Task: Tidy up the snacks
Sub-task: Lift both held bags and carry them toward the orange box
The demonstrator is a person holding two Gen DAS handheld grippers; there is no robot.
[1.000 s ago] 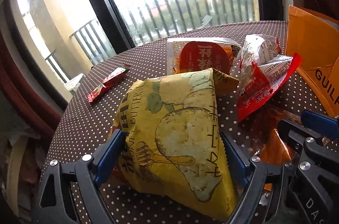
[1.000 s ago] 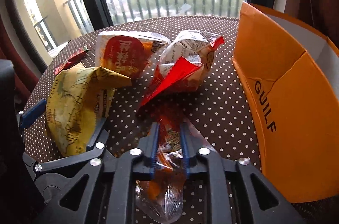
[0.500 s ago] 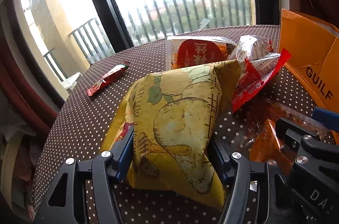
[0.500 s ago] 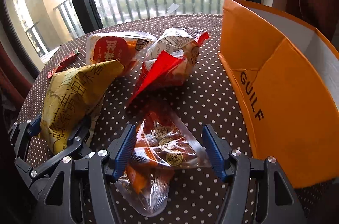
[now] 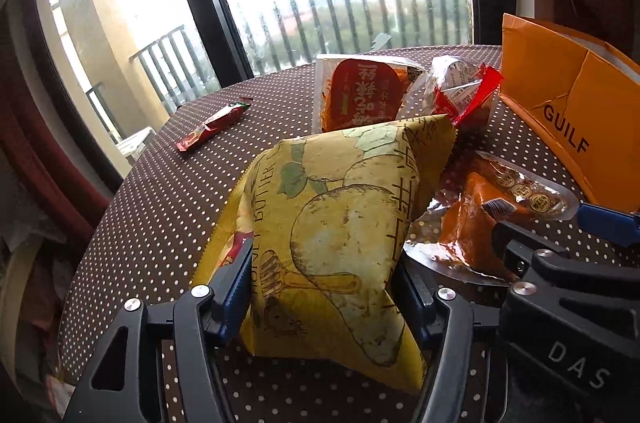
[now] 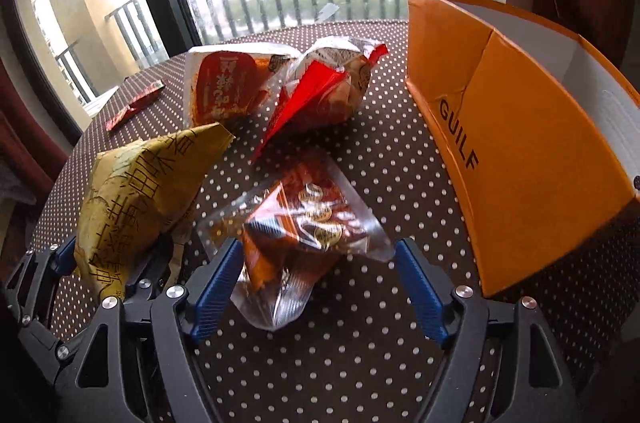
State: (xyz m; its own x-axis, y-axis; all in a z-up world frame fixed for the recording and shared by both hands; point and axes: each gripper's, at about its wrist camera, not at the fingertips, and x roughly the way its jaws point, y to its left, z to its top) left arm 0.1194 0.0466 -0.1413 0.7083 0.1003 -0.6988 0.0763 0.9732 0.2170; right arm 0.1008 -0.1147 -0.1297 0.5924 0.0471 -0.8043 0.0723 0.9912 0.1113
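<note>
The left hand-held gripper [image 5: 322,293] is clamped on the lower part of a yellow honey-butter chip bag [image 5: 340,231], its blue pads pressing into both sides so the bag is pinched in at the waist and stands tilted above the table [image 5: 152,207], a round top covered in brown cloth with white dots. To its right, the right hand-held gripper [image 6: 316,287] has its jaws opening, spread wide on either side of a clear packet of orange-red snack [image 6: 298,223] that lies on the table between them; neither pad presses on the packet, though the left pad sits just beside its edge. Farther back on the table lie a white-and-red noodle packet [image 6: 226,87] and, touching its right side, a crumpled red-and-clear snack bag [image 6: 328,87]. A slim red snack stick [image 5: 214,123] lies well apart from these, near the table's left edge by the window. An orange cardboard box [image 6: 532,151] printed "GUILF" stands open on the right side of the table, near the clear packet but not touching it. In the left wrist view the black frame of the right hand-held gripper fills the lower right corner.
</note>
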